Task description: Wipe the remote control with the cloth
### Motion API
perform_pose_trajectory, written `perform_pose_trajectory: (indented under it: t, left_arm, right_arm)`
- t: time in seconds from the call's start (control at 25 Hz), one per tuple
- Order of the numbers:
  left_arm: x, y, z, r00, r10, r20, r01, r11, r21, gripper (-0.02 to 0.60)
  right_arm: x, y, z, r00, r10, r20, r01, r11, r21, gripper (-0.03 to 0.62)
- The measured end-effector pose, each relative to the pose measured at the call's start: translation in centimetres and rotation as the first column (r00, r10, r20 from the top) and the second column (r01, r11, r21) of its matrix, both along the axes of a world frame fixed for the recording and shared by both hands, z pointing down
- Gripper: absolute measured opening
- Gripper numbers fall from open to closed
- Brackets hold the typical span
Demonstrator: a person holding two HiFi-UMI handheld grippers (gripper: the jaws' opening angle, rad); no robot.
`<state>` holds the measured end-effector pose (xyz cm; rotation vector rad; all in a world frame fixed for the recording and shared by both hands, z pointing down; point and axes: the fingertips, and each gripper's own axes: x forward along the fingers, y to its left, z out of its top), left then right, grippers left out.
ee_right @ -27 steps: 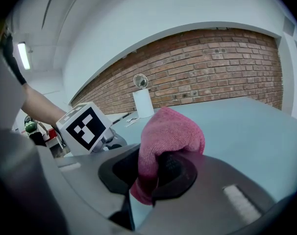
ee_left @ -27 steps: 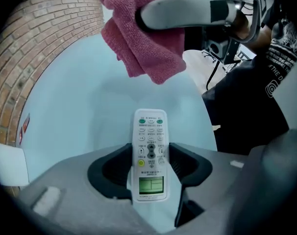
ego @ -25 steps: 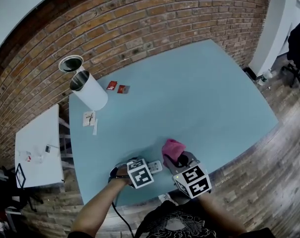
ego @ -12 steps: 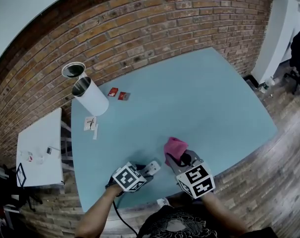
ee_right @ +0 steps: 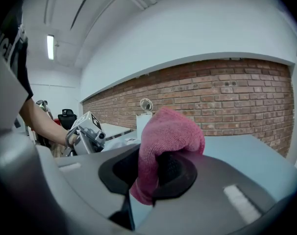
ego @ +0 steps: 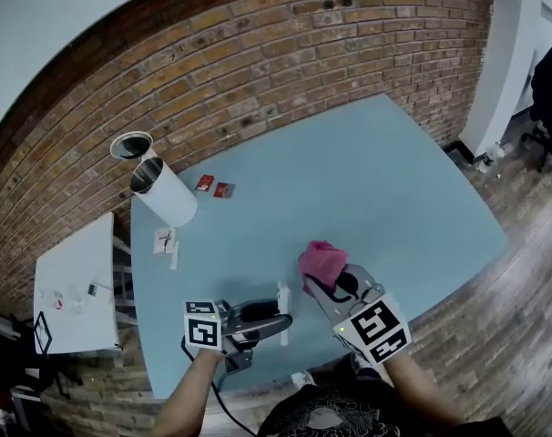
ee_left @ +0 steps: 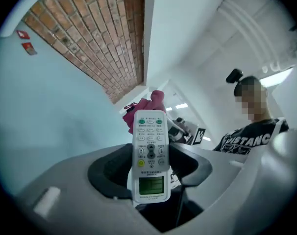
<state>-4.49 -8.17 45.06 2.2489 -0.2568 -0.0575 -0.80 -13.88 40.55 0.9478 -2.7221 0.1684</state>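
A white remote control [ee_left: 149,151] stands on end between my left gripper's [ee_left: 149,166] jaws, buttons and small screen facing the camera. In the head view that gripper [ego: 278,322] lies level above the blue table's [ego: 376,180] near edge, pointing right, with the remote [ego: 282,300] sticking up from its tips. My right gripper [ego: 327,286] is shut on a bunched pink cloth [ego: 320,260], just right of the remote and apart from it. In the right gripper view the cloth [ee_right: 164,138] bulges out over the pads.
A white cylinder [ego: 164,189] with a round lid [ego: 130,144] beside it lies at the table's far left. Two red packets [ego: 214,188] and white paper slips [ego: 165,240] lie near it. A white side table [ego: 71,289] stands to the left, a brick wall [ego: 258,71] behind.
My left gripper has lifted the remote off the table and rolled over, now lying level and pointing right. The right gripper has risen a little with the cloth.
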Motion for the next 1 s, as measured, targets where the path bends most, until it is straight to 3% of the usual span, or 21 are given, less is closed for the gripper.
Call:
perform_pose_trajectory:
  t: [0.2, 0.36, 0.6, 1.0]
  left_arm:
    - [0.7, -0.5, -3.3, 0.971, 0.0, -0.238, -0.012, 0.999, -0.046, 0.235]
    - [0.7, -0.9, -4.8, 0.934, -0.01, -0.356, -0.018, 0.997, -0.075, 0.236]
    - [0.5, -1.4, -4.9, 0.918, -0.052, -0.393, 0.014, 0.995, -0.1, 0.236]
    - [-0.7, -3.1, -5.6, 0.852, -0.189, -0.488, 0.12, 0.978, -0.169, 0.236]
  right_arm:
    - [-1.3, 0.4, -4.8, 0.995, -0.088, -0.043, 0.094, 0.978, 0.185, 0.063]
    - [-2.5, 0.4, -5.4, 0.989, -0.108, -0.101, 0.129, 0.963, 0.235, 0.063]
    - [-3.7, 0.9, -4.2, 0.984, -0.103, -0.143, 0.137, 0.958, 0.252, 0.063]
    - [-4.1, 1.6, -4.1, 0.983, -0.107, -0.146, 0.141, 0.96, 0.242, 0.063]
